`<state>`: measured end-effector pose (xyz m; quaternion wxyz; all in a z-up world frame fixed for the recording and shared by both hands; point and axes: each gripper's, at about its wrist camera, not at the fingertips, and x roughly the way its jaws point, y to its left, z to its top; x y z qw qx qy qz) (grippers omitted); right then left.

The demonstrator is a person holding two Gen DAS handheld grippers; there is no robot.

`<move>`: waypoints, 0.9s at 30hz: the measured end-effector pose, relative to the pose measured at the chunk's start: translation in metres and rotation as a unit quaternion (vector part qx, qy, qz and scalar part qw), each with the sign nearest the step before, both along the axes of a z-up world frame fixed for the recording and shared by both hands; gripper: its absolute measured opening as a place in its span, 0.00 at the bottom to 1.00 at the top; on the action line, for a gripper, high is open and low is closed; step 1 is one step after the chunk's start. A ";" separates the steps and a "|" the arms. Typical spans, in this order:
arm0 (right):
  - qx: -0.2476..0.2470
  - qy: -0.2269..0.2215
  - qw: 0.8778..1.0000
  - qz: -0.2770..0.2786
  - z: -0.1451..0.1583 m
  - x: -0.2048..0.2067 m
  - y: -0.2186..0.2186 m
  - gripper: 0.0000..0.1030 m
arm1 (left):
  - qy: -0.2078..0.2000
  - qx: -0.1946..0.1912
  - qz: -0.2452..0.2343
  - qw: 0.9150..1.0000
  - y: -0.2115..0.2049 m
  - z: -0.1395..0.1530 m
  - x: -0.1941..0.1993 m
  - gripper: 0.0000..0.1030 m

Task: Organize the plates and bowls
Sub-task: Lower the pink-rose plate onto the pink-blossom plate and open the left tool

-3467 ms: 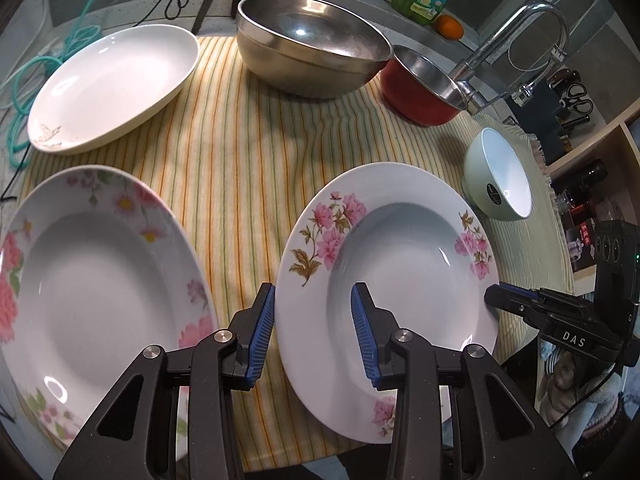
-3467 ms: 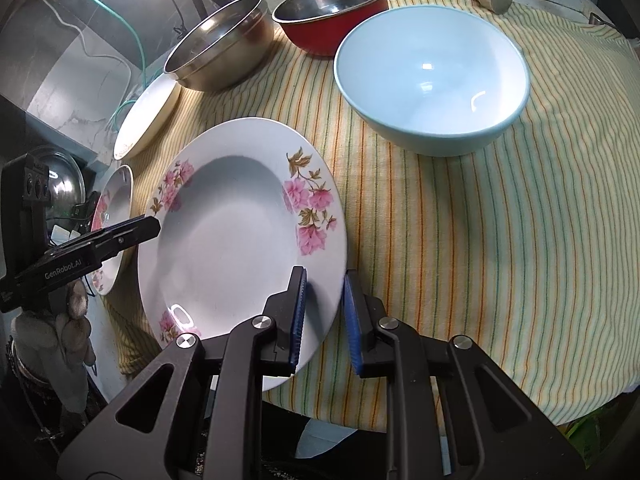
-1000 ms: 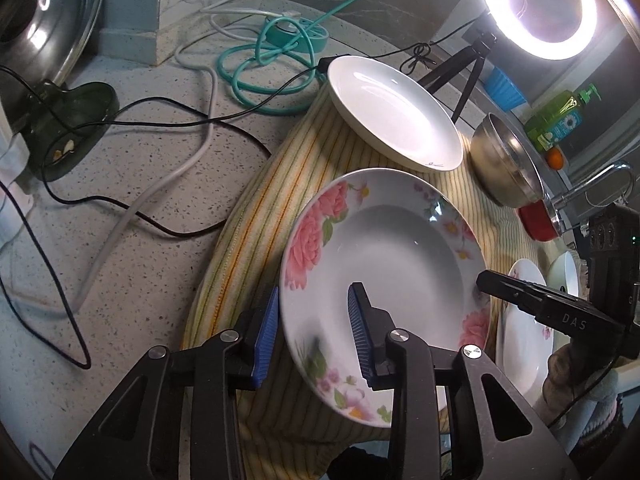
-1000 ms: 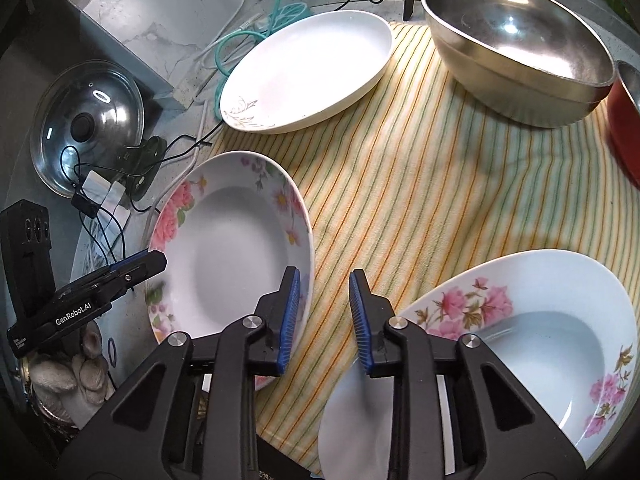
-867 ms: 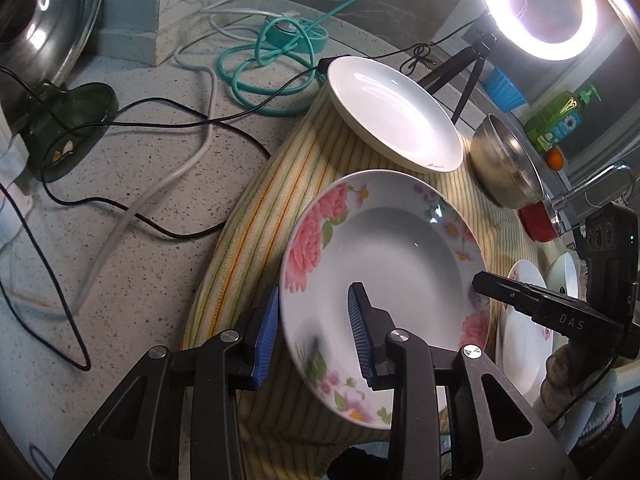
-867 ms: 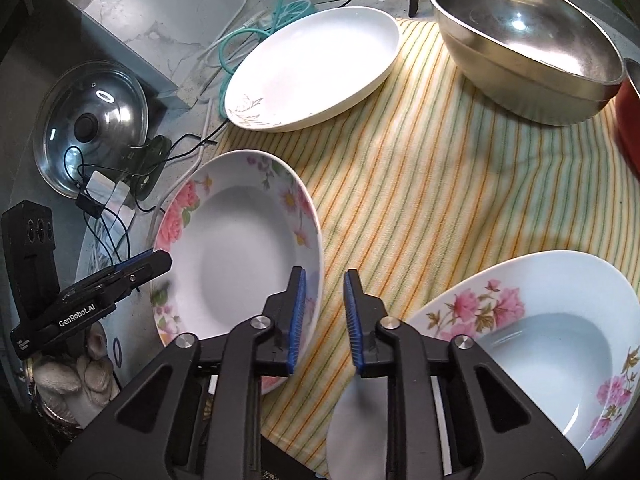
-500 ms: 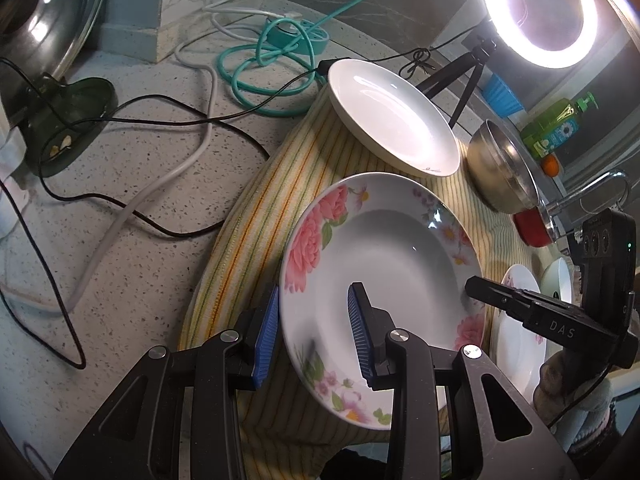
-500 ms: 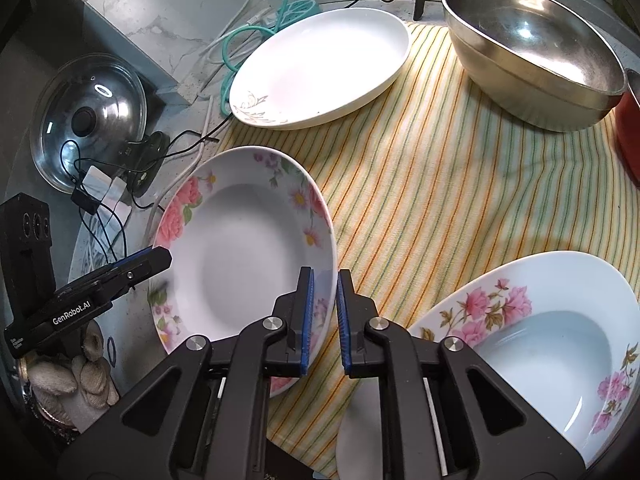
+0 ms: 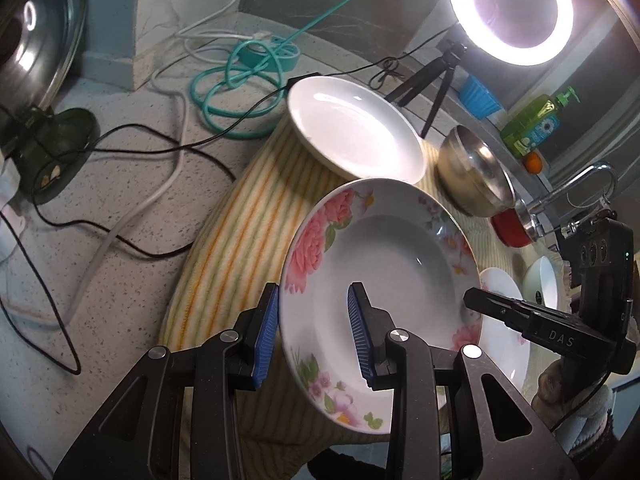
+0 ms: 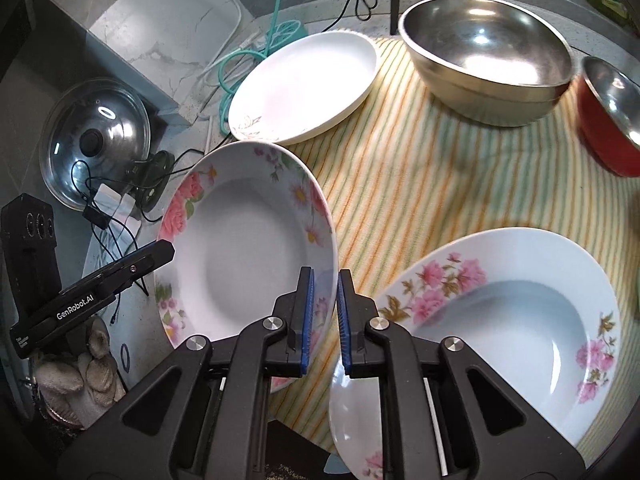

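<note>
The right gripper clenches the near right rim of the rose plate at the striped cloth's left edge; the left gripper straddles the opposite rim, seemingly gripping; the pink-flower plate lies rightward, nearer the right hand.

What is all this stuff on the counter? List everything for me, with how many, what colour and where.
Large-rose plate: one, white with pink flowers, tilted, held by both grippers.
Small-blossom plate: one, white with pink flowers, on the cloth's near right.
Plain plate: one, white, on the cloth's far left corner.
Steel bowl: one, silver, far side of the cloth.
Red bowl: one, red outside, right of the steel bowl.
Striped cloth: one, yellow-green.
Glass lid: one, left of the cloth.
Teal cable: coiled, far left.
Ring light: one, lit, on a tripod.
Soap bottle: one, green.
Left gripper: black, blue pads, on the plate's left rim.
Right gripper: same, on its right rim.
</note>
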<state>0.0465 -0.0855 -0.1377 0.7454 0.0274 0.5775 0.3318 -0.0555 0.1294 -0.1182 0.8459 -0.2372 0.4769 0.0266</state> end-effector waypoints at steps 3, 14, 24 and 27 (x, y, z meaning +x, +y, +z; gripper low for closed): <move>0.002 -0.002 1.000 -0.014 0.006 -0.002 -0.017 0.11 | -0.008 0.001 -0.019 1.000 -0.012 0.006 0.006 0.31; -0.015 0.000 0.997 -0.081 0.013 -0.005 -0.095 0.11 | -0.015 -0.010 -0.099 0.995 -0.074 0.012 0.027 0.31; -0.032 0.011 0.991 -0.131 0.006 -0.011 -0.155 0.11 | -0.004 -0.016 -0.161 0.987 -0.124 0.005 0.039 0.31; -0.039 0.017 0.989 -0.142 0.002 -0.014 -0.168 0.11 | 0.003 -0.016 -0.176 0.984 -0.136 0.002 0.041 0.31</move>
